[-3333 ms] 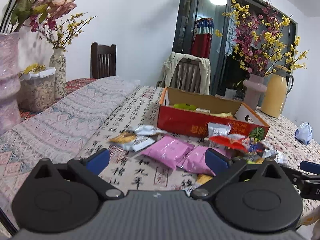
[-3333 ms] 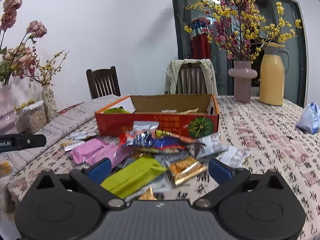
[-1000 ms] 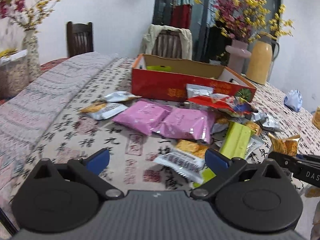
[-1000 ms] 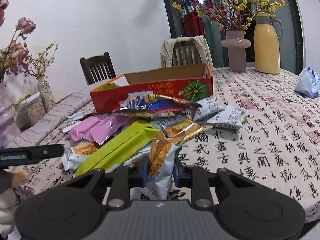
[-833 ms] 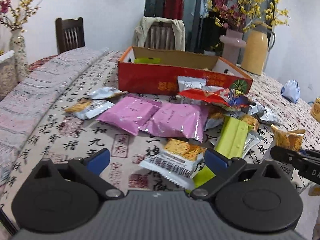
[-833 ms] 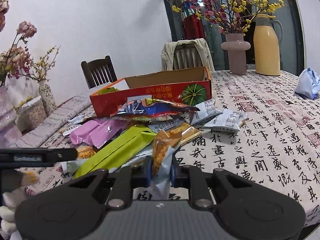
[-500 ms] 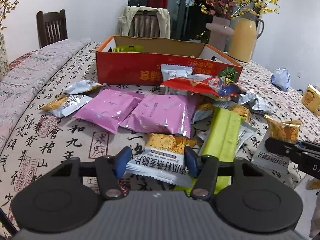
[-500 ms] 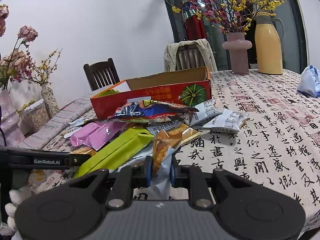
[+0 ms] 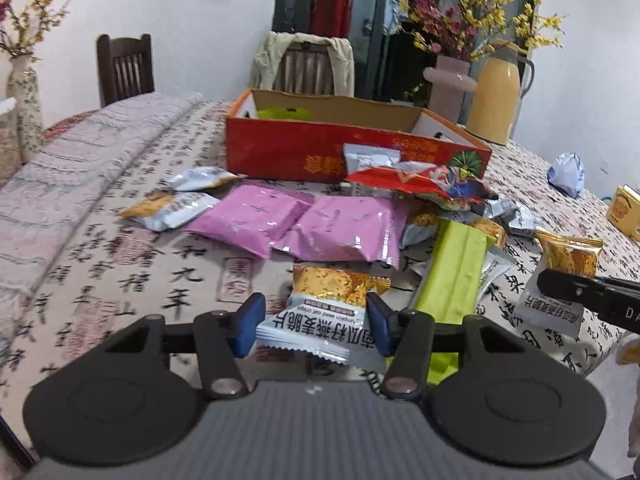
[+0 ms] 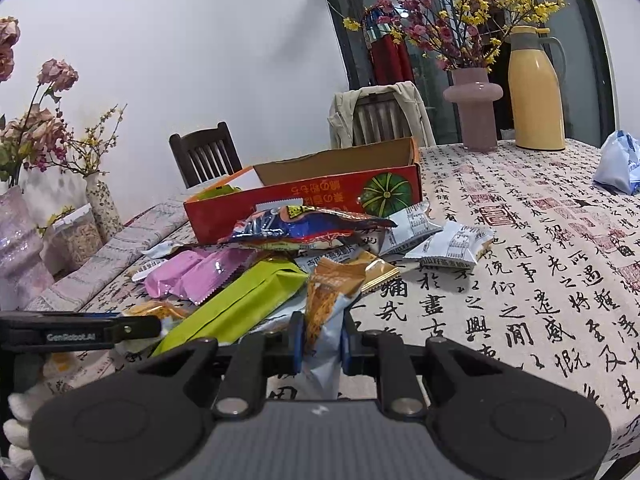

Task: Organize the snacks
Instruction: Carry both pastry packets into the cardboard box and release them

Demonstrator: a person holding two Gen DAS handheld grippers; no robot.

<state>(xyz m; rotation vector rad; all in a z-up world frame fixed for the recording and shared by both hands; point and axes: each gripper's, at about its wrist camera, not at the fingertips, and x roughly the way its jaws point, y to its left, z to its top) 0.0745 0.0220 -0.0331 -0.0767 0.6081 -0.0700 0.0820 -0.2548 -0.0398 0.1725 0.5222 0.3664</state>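
- On the calligraphy-printed cloth surface [image 9: 120, 280], near its front edge, we see the left tongs [image 9: 312, 322] closing around a white-and-gold foil snack packet [image 9: 320, 312]; the blue pads bracket its sides, and whether they press it yet is hard to tell.
- Right tongs [image 10: 320, 342] are clenched on a second white-and-orange foil packet [image 10: 328, 304], which stands upright between the pads, clear of the pile.
- Behind both, the loose snacks (two pink pouches [image 9: 296, 220], a lime-green bar wrapper [image 9: 452, 276], a red-and-blue bag [image 9: 416, 184]) lie heaped in front of the open red cardboard box [image 9: 352, 148], the likely destination.
- Risk, in our judgement: the left packet is slick, puffed foil held only by its edges; it could squirt out or twist as the tongs lift.
- Risk: the green wrapper lies just beside the left packet and may be dragged along.
- Risk: carrying both packets over the heap, we could snag the red-and-blue bag against the box wall.
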